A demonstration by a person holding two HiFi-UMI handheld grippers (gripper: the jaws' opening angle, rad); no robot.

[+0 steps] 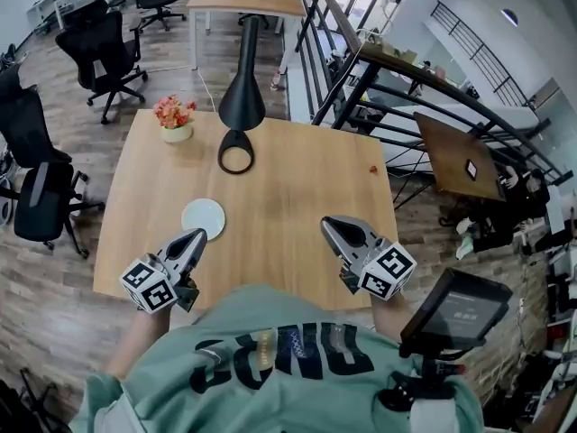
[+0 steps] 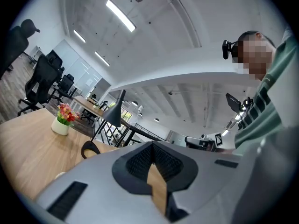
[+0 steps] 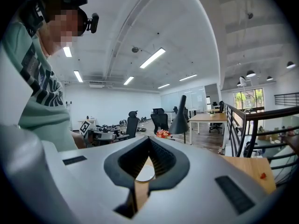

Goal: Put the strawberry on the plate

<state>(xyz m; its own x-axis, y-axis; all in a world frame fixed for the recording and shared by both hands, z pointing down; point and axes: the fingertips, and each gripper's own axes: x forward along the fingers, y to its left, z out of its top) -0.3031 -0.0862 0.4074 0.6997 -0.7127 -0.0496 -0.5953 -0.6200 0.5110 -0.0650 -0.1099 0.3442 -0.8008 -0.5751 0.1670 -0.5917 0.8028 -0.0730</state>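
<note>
A small red strawberry [image 1: 373,169] lies near the far right edge of the wooden table [image 1: 288,188]; in the right gripper view the strawberry [image 3: 262,175] shows as a red dot at the right. The white plate [image 1: 204,216] rests empty on the left half of the table. My left gripper [image 1: 196,236] hovers just in front of the plate, jaws shut and empty, its tip [image 2: 152,144] pointing up across the table. My right gripper [image 1: 327,225] floats over the near right part of the table, also shut and empty [image 3: 149,139], well short of the strawberry. The plate [image 3: 146,173] peeks through the hollow behind its jaws.
A black desk lamp [image 1: 242,106] with a ring base stands at the table's far middle. A flower pot [image 1: 175,120] sits at the far left corner. Office chairs [image 1: 99,48] stand to the left, a black railing [image 1: 379,88] to the right, a small screen [image 1: 455,309] at my right side.
</note>
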